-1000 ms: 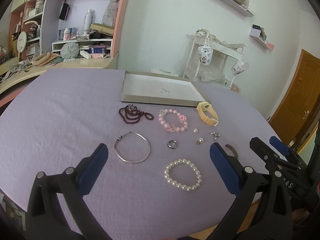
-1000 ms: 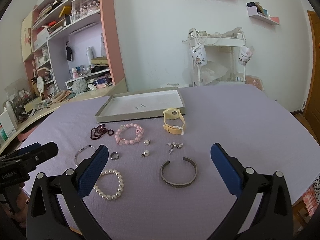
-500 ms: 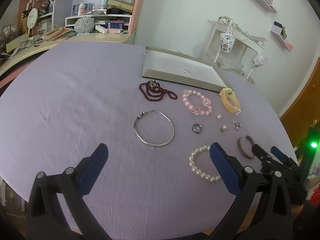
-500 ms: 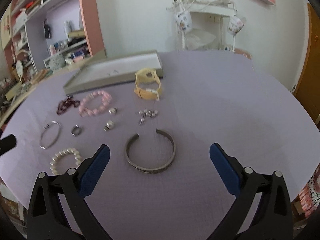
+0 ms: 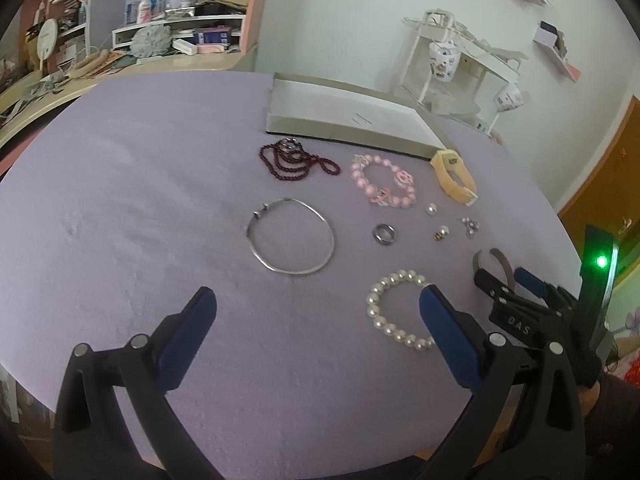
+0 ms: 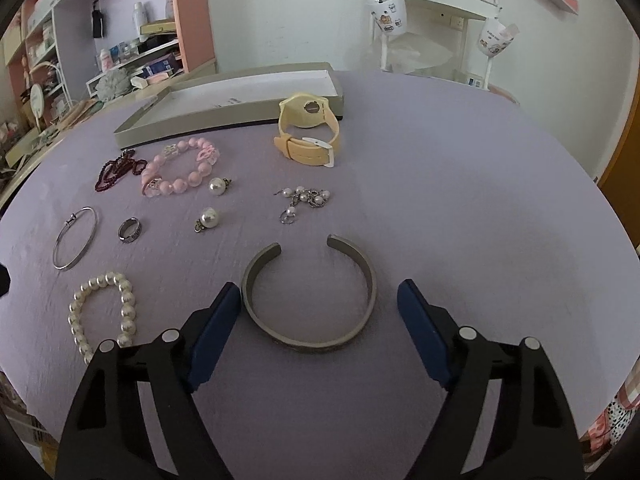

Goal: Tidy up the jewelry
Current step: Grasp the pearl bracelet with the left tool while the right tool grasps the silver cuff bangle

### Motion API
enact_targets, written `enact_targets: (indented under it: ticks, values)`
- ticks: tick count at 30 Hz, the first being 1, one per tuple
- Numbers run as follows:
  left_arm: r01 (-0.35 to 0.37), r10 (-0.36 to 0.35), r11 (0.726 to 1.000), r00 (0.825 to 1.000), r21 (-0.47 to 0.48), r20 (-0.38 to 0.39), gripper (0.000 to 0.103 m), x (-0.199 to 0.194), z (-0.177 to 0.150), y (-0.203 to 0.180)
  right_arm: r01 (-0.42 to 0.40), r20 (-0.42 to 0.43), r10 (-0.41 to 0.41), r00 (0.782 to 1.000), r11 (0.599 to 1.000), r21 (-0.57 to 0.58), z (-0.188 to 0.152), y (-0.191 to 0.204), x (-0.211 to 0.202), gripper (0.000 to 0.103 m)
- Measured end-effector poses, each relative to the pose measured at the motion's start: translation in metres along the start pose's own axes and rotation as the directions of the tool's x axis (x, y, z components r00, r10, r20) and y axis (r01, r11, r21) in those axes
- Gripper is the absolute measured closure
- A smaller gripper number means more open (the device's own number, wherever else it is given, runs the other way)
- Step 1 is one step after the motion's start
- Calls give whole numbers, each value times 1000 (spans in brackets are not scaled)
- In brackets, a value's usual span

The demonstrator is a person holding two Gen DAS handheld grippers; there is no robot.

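Jewelry lies spread on a purple table [image 5: 120,200]. A flat grey tray [image 5: 352,120] sits at the back, also in the right wrist view [image 6: 240,96]. My right gripper [image 6: 318,304] is open, low over the table, its fingers either side of a grey metal cuff [image 6: 310,300]. My left gripper [image 5: 316,304] is open and empty above the table, just short of a thin silver bangle [image 5: 292,236]. A white pearl bracelet [image 5: 396,312] lies by its right finger [image 5: 448,336]. A yellow watch [image 6: 310,128], a pink bead bracelet [image 6: 180,168] and a dark red necklace [image 5: 296,158] lie near the tray.
A ring [image 6: 130,230], two pearl pendants [image 6: 212,204] and a small pearl chain [image 6: 304,200] lie mid-table. Cluttered shelves [image 5: 160,20] stand behind at left, a white rack with mugs [image 6: 432,20] at right. The table's near edge is right below both grippers.
My right gripper has moved forward and down, so the grey cuff now sits between its fingers. My left gripper has shifted slightly closer to the silver bangle and pearl bracelet.
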State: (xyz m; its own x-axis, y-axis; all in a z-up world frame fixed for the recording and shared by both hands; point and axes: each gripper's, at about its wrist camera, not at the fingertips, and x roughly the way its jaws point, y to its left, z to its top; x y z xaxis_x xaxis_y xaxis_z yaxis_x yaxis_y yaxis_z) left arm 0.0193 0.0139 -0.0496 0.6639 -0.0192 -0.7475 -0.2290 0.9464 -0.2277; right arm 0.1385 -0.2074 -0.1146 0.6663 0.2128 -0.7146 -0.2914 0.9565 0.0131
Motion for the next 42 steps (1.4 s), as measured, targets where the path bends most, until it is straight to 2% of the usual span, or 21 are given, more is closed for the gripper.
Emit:
enact_targets:
  ticks: [2,5,12,16,20,23,25,26,28,30,37,42]
  values:
    - [4,-3,1000,1000,15,-7,2,2,-1,-4,-1,-1,1,1000,1000,-4,1,0,1,21]
    - [12,-12,999,1000,42,-22,2,6,-2,-13,-12,-1,12,1000,1000,-20,3,3,0,34]
    - [38,-29,992,997,124,-73,2,24,-7,-39,-27,-10,27,1000,999,-17,-4,-5,-8,34]
    - [38,-23,989,994,144,-108,22,37,-9,-50,-32,-7,32,999,999,2,-11,-10,-15,34]
    - [39,-23,993,989,109,-144,39,48,-10,-48,-34,-7,34,999,999,10,-14,-11,-19,34]
    - [35,-22,995,991,93,-135,52,50,-6,-48,-32,-7,32,999,999,17,-15,-13,-20,34]
    - [38,-24,994,990,99,-139,68,51,-5,-50,-28,-6,28,1000,999,22,-15,-14,-20,34]
    - [37,-22,994,990,106,-142,71,52,-5,-53,-27,-6,27,1000,999,25,-15,-15,-20,34]
    - [35,-17,992,989,123,-148,86,54,-6,-57,-24,-6,25,1000,999,28,-14,-16,-20,34]
    - [25,-6,991,989,129,-150,93,54,-7,-59,-25,-5,25,1000,999,30,-14,-16,-20,34]
    - [32,-16,993,990,111,-142,94,49,-8,-54,-45,20,45,999,999,24,-12,-11,-25,34]
    - [61,-52,994,994,91,-100,94,33,-1,-48,-61,46,60,997,998,25,-9,-8,-33,34]
